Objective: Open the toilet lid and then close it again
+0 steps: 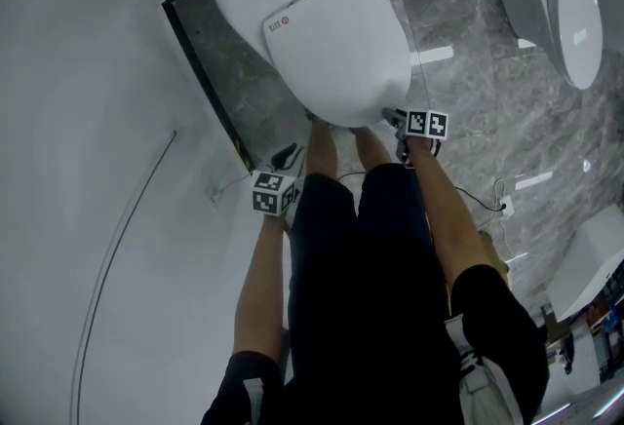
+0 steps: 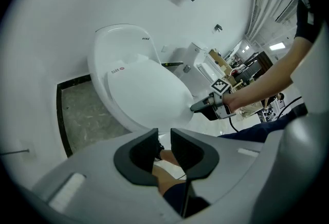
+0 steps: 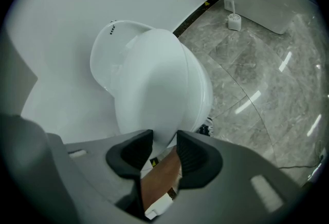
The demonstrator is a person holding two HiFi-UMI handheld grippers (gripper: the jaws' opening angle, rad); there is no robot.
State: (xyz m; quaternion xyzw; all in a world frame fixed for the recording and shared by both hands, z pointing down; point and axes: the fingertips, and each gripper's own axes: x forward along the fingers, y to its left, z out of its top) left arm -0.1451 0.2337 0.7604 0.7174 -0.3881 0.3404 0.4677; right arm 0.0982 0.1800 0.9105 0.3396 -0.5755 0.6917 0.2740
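Observation:
The white toilet lid (image 1: 336, 43) lies down over the bowl, in the upper middle of the head view. My right gripper (image 1: 394, 117) is at the lid's front edge, on its right side. In the right gripper view the lid (image 3: 149, 79) runs down between the tips of the right gripper (image 3: 164, 146), which are shut on its rim. The left gripper view shows the right gripper (image 2: 194, 107) touching the front of the lid (image 2: 146, 89). My left gripper (image 1: 286, 158) hangs lower left of the bowl, clear of it. The left gripper (image 2: 164, 146) stands slightly open with nothing between its fingers.
My legs (image 1: 375, 248) stand right in front of the bowl. A white wall (image 1: 88, 170) fills the left side. Grey stone floor (image 1: 487, 111) spreads to the right, with a cable (image 1: 487, 199) on it, another white fixture (image 1: 575, 14) and a small white stand (image 3: 232, 17).

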